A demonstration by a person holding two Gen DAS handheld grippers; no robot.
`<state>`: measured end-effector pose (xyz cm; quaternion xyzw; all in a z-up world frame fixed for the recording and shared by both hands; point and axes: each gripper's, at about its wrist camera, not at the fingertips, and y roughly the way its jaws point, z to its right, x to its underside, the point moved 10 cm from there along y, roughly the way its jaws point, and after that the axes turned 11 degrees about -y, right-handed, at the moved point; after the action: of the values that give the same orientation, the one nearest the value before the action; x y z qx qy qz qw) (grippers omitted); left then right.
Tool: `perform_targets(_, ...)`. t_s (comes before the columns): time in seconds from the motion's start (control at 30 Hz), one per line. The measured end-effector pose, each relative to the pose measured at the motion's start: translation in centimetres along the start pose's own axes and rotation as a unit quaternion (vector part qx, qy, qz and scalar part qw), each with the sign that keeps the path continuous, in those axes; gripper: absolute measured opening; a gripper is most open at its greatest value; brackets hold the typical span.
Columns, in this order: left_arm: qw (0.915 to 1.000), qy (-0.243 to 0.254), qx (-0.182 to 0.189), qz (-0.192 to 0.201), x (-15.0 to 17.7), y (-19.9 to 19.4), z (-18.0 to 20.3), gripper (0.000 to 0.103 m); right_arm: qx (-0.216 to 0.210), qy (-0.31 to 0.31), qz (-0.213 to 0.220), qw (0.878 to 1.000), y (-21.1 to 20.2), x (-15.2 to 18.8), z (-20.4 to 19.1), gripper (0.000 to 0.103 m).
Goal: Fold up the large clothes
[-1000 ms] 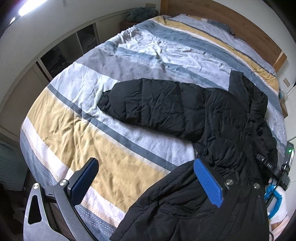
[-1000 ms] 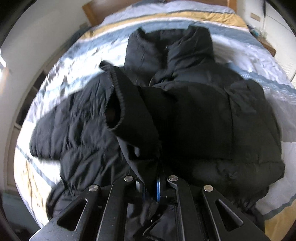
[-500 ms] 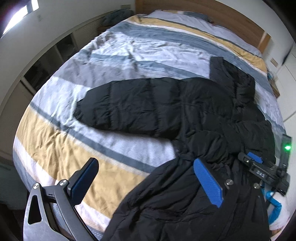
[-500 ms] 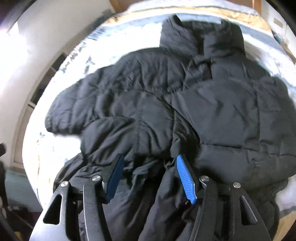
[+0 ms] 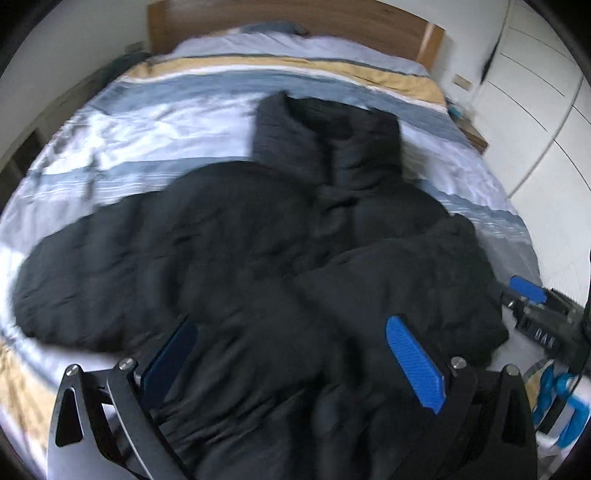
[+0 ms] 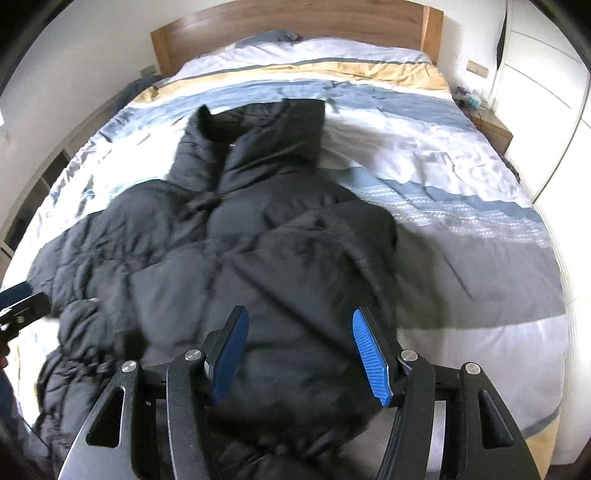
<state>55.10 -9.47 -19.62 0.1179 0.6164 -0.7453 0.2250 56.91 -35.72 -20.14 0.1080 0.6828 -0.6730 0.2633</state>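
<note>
A black puffer jacket lies front up on the bed, collar toward the headboard. One sleeve stretches out to the left. The other sleeve lies folded across the jacket's body. My left gripper hovers open over the jacket's lower part, nothing pressed between its blue pads. My right gripper is open above the folded sleeve and holds nothing. Each gripper shows at the edge of the other's view: the right gripper, the left gripper.
The bed carries a striped duvet in white, grey-blue and yellow. A wooden headboard stands at the far end. White wardrobe doors and a wooden nightstand are on the right. Open shelves line the left wall.
My right gripper let go of the sleeve, opened and drew back; the sleeve now lies across the jacket. My left gripper, still open, swung right from the bed's edge over the jacket.
</note>
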Motion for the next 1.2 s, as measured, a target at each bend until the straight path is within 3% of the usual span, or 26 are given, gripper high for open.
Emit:
perform_targets(0.1,0.9998,0.009,0.011,-0.015,-0.1,4.4,3.3,0.103,-0.018,-0.005,-0.011,1.000,2.3,0.6,0.1,0.058)
perform_targets(0.17,0.9994,0.023,-0.006,-0.025,0.4,7.3,4.2,0.103,-0.033,-0.005,-0.025,0.999,4.0,1.5,-0.1,0.058)
perform_targets(0.33,0.9971,0.020,-0.044,-0.059,1.5,11.1,0.4,0.103,-0.029,0.021,-0.045,0.998,5.6,4.1,3.2,0.058)
perform_targets(0.47,0.9968,0.012,-0.067,-0.042,0.3,9.0,-2.5,0.103,-0.009,0.022,-0.052,0.998,4.2,5.3,5.3,0.058)
perform_targets(0.63,0.9986,0.038,-0.033,-0.020,0.9,5.7,-0.3,0.103,-0.027,0.020,-0.024,0.999,1.8,3.9,3.1,0.058)
perform_targets(0.73,0.9979,0.053,-0.012,-0.034,2.9,5.8,1.3,0.103,-0.047,0.014,-0.021,0.999,1.4,3.8,0.3,0.058)
perform_targets(0.87,0.9951,0.069,-0.018,-0.068,5.4,6.9,1.2,0.103,-0.047,-0.001,-0.062,0.997,2.5,5.5,-2.2,0.058)
perform_targets(0.97,0.9949,0.065,-0.011,-0.076,5.7,5.5,-0.7,0.102,-0.016,0.013,-0.096,0.995,2.4,6.9,-1.2,0.058)
perform_targets(1.2,0.9987,0.002,0.003,-0.051,2.9,-1.5,-9.3,0.103,0.023,0.053,-0.089,0.994,-3.8,6.2,-0.9,0.058)
